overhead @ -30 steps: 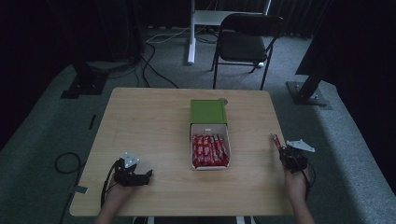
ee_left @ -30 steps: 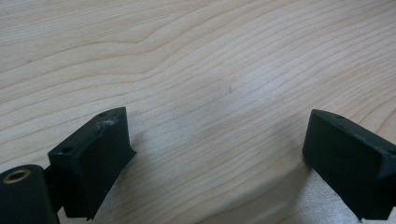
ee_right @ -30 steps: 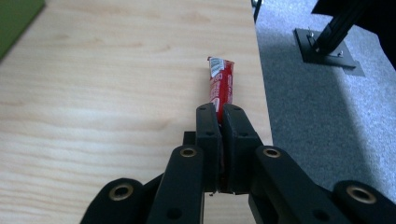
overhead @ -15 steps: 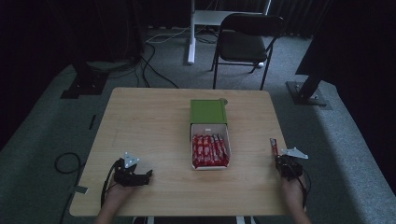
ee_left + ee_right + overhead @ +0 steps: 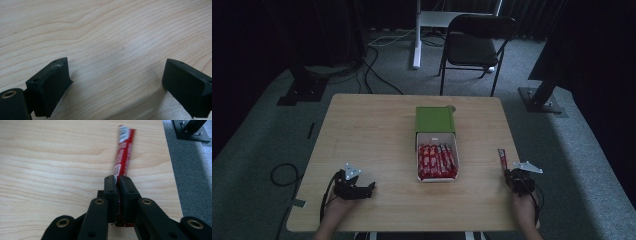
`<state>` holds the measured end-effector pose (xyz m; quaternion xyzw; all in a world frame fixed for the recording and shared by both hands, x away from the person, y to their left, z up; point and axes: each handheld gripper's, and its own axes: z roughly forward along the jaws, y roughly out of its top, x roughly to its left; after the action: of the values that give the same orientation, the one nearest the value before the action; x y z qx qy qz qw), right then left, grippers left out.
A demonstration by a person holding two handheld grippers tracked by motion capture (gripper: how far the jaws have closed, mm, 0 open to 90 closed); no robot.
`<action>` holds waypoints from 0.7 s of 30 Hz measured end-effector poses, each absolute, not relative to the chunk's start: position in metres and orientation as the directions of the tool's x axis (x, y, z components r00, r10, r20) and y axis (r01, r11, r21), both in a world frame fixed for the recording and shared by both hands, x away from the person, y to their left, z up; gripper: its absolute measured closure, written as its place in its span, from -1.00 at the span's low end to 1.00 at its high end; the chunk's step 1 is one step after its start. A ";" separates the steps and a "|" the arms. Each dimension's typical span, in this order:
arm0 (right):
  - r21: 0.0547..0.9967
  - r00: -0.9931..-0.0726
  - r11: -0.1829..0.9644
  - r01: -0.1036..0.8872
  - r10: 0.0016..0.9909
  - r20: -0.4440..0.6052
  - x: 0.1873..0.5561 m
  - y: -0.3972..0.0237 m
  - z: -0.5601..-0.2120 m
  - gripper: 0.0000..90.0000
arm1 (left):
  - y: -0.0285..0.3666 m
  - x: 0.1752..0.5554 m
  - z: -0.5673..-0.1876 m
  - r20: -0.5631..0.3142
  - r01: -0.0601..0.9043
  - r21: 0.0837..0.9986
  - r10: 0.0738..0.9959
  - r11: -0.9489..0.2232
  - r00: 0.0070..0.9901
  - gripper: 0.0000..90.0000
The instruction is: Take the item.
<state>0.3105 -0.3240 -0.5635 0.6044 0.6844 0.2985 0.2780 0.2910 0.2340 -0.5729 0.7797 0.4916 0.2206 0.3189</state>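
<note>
The right gripper (image 5: 117, 181) has its jaws pressed tight on one end of a red stick packet (image 5: 123, 152), which points away from it over the right edge of the table (image 5: 372, 130). To its left sits an open white box (image 5: 437, 160) filled with more red packets, a green lid (image 5: 435, 120) just beyond. The left gripper (image 5: 115, 75) rests on bare wood, jaws spread wide, holding nothing.
</note>
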 end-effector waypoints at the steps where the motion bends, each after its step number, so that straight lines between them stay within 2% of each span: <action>1: 0.752 -0.114 0.073 0.655 0.993 0.002 0.310 -0.326 -0.560 0.82 | 0.234 0.291 -0.573 0.030 0.626 0.714 0.907 -0.313 0.419 -0.81; 3: 0.759 -0.116 0.066 0.647 0.993 0.013 0.310 -0.327 -0.556 0.78 | 0.234 0.291 -0.573 0.031 0.626 0.714 0.907 -0.313 0.419 -0.81; 5: 0.764 -0.124 0.054 0.643 0.992 0.034 0.311 -0.327 -0.553 0.62 | 0.234 0.291 -0.573 0.030 0.626 0.714 0.907 -0.313 0.419 -0.81; 6: 0.764 -0.124 0.054 0.643 0.992 0.034 0.311 -0.327 -0.553 0.62 | 0.234 0.291 -0.573 0.030 0.626 0.714 0.907 -0.313 0.419 -0.81; 7: 0.766 -0.127 0.055 0.641 0.991 0.035 0.311 -0.327 -0.550 0.50 | 0.234 0.291 -0.573 0.031 0.626 0.714 0.907 -0.314 0.419 -0.81; 8: 0.766 -0.127 0.055 0.641 0.991 0.035 0.311 -0.327 -0.550 0.50 | 0.234 0.291 -0.573 0.031 0.626 0.714 0.907 -0.314 0.419 -0.81; 9: 0.766 -0.132 0.051 0.641 0.990 0.045 0.311 -0.326 -0.549 0.36 | 0.234 0.291 -0.573 0.031 0.626 0.714 0.907 -0.314 0.420 -0.81; 10: 0.766 -0.132 0.051 0.641 0.990 0.045 0.311 -0.326 -0.549 0.36 | 0.234 0.291 -0.573 0.031 0.626 0.714 0.907 -0.314 0.420 -0.81; 11: 0.768 -0.138 0.048 0.639 0.989 0.053 0.312 -0.326 -0.547 0.24 | 0.234 0.291 -0.573 0.030 0.626 0.714 0.907 -0.313 0.419 -0.81; 14: 0.767 -0.133 0.042 0.640 0.989 0.057 0.312 -0.326 -0.545 0.15 | 0.234 0.291 -0.573 0.031 0.626 0.714 0.907 -0.314 0.420 -0.81; 18: 0.772 -0.150 0.034 0.634 0.985 0.080 0.313 -0.326 -0.538 -0.21 | 0.234 0.291 -0.573 0.030 0.626 0.714 0.907 -0.313 0.419 -0.81; 21: 0.774 -0.167 0.035 0.632 0.982 0.092 0.315 -0.325 -0.533 -0.36 | 0.234 0.291 -0.573 0.030 0.626 0.714 0.908 -0.313 0.419 -0.81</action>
<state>0.3154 -0.3250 -0.5329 0.5968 0.6759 0.3557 0.2458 0.2910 0.2338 -0.5729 0.7795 0.4919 0.2205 0.3190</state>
